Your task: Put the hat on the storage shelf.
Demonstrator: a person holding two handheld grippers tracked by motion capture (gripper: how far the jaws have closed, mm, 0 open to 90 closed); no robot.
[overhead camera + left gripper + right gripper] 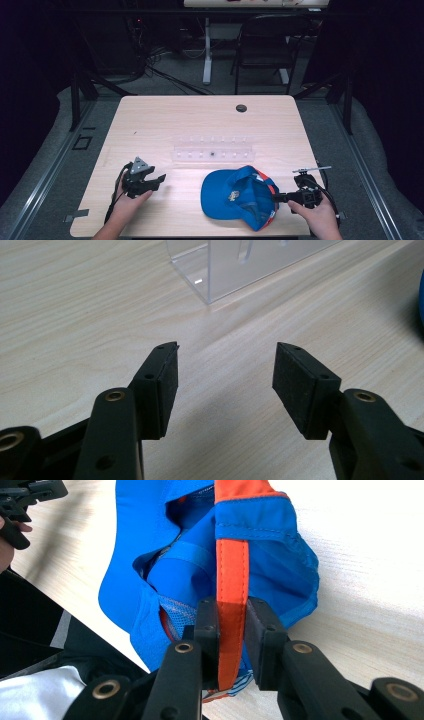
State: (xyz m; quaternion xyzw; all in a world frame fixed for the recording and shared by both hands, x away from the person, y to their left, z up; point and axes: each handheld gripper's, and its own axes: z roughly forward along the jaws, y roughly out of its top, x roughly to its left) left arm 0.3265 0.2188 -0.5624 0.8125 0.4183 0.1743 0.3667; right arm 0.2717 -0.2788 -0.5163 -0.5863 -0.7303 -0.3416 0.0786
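Observation:
A blue cap (pixel 235 195) with orange trim lies on the wooden table (pixel 165 120), near its front edge and right of centre. My right gripper (pixel 276 196) reaches in from the right and is shut on the cap's back edge. In the right gripper view the pads (pixel 207 625) pinch the orange band (pixel 231 570) of the cap (pixel 270 555) between them. My left gripper (pixel 161 179) rests on the table at the front left, well apart from the cap. It is open with nothing between its pads (pixel 295 385); only bare wood lies in the gap of the left gripper (pixel 226 365).
A clear plastic rack (pixel 212 149) stands across the middle of the table, just beyond the cap, and its corner (pixel 235 270) rises ahead of the left gripper. A dark cable hole (pixel 241 108) sits near the far edge. A chair (pixel 265 45) stands behind the table.

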